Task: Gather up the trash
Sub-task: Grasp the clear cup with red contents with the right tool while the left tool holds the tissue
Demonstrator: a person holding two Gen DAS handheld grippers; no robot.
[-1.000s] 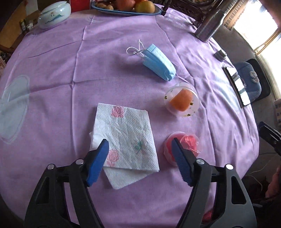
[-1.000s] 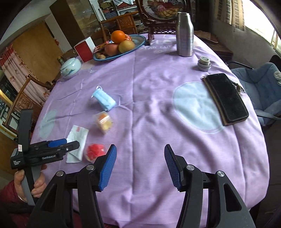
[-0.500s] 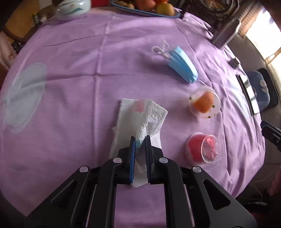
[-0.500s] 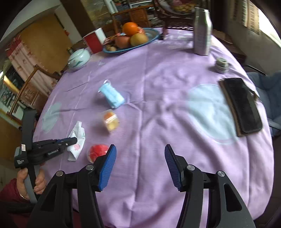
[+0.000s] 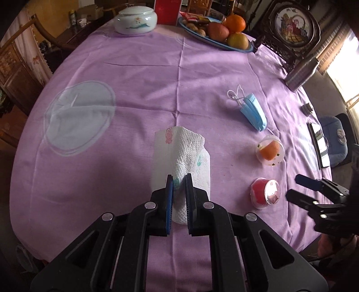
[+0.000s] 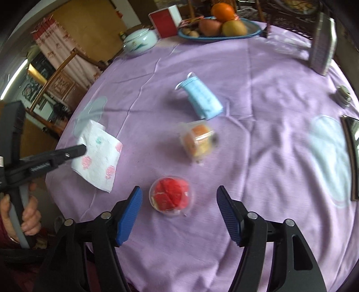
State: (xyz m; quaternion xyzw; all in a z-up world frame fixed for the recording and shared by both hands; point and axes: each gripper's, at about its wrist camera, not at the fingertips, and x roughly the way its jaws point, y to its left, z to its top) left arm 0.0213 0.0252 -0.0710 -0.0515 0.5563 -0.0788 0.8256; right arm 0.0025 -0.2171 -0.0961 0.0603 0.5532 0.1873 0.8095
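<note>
My left gripper (image 5: 179, 183) is shut on a white paper napkin (image 5: 179, 157) printed with pink flowers and holds it lifted off the purple tablecloth; from the right wrist the napkin (image 6: 98, 157) hangs at that gripper's tip. My right gripper (image 6: 179, 202) hovers over a clear cup of red scraps (image 6: 171, 196), its jaws opening and the cup between them, untouched. The same cup (image 5: 265, 193) shows in the left wrist view, with the right gripper's fingers (image 5: 309, 183) just beside it. A clear cup with orange peel (image 6: 197, 140) and a folded blue face mask (image 6: 202, 98) lie farther back.
A fruit plate (image 5: 215, 41), a white lidded jar (image 5: 134, 20) and a red box (image 6: 165, 22) stand at the far edge. A steel flask (image 6: 322, 50), a small cap (image 6: 343, 95) and a dark phone case (image 6: 351, 157) are on the right. A hand (image 6: 27, 215) grips the left tool.
My left gripper closed on the napkin and raised it, bunching it up. My right gripper moved left and down over the red cup and its jaws widened.
</note>
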